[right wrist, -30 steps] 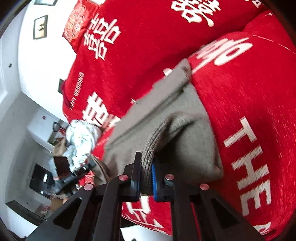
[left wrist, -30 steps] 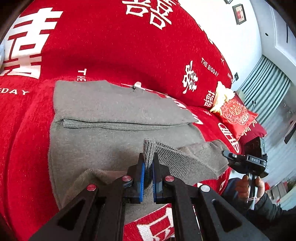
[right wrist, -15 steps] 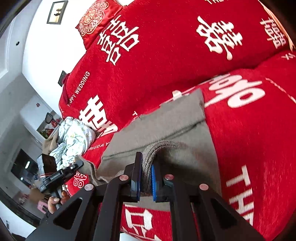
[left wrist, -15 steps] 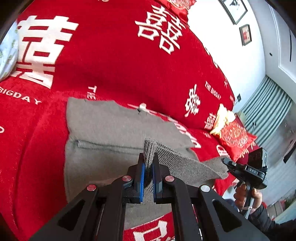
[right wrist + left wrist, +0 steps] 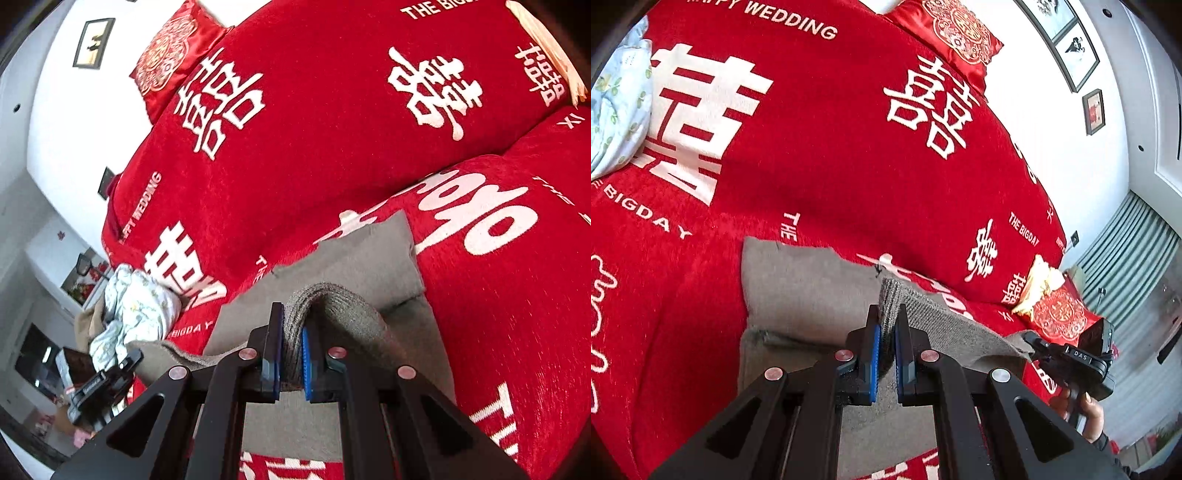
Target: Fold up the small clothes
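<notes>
A grey knitted garment point(image 5: 805, 291) lies partly folded on the red sofa seat; it also shows in the right wrist view point(image 5: 365, 254). My left gripper point(image 5: 885, 347) is shut on its ribbed hem, held above the seat. My right gripper point(image 5: 290, 354) is shut on the other bunched end of the same hem. The hem stretches between the two grippers over the folded part. The right gripper point(image 5: 1071, 358) shows at the right of the left wrist view, and the left gripper point(image 5: 99, 380) at the lower left of the right wrist view.
The red sofa cover point(image 5: 831, 147) with white lettering spans the seat and backrest. A pale floral cloth bundle point(image 5: 136, 306) lies at the sofa's left end. Red embroidered cushions point(image 5: 1056, 314) sit at the right end. Framed pictures point(image 5: 1067, 40) hang on the wall.
Both grippers have carried the hem up and toward the backrest. The lifted half of the garment now covers more of the folded part.
</notes>
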